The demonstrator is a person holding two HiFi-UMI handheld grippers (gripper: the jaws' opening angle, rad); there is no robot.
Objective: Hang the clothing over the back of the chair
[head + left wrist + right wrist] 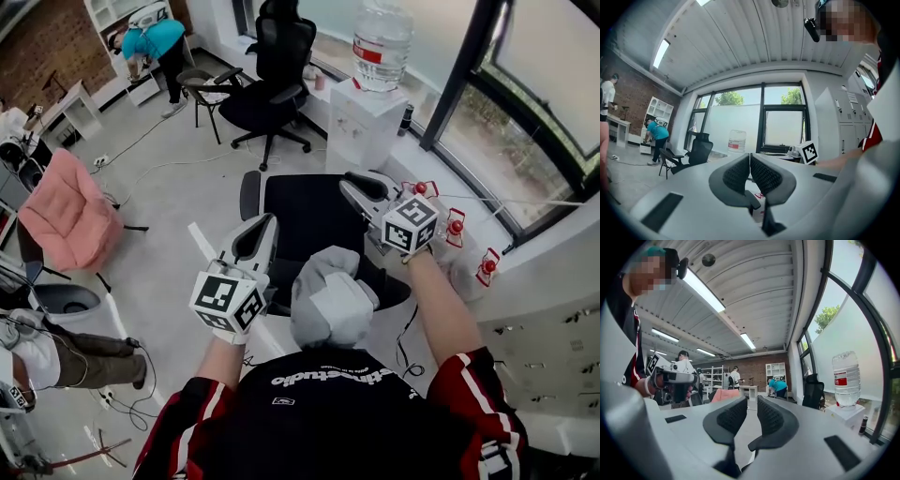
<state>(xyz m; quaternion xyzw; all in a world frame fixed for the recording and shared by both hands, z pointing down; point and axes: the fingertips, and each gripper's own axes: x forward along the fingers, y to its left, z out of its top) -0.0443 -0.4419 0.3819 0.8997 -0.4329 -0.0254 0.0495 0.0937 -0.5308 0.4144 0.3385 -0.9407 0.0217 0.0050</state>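
Clothing, seemingly the pink cloth (70,211) draped well left of the black chair (309,214), is unheld. Left gripper (261,225) jaws are pressed together, right gripper (354,185) jaws slightly spread, both empty. We judge it soft and light; pinch an edge.

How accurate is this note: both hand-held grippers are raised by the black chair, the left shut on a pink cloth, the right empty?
Wrong on the left hand-held gripper: the left gripper view shows its jaws together with nothing between them. The pink cloth sits far off at the head view's left. Both are raised by the black chair, the right hand-held gripper empty.
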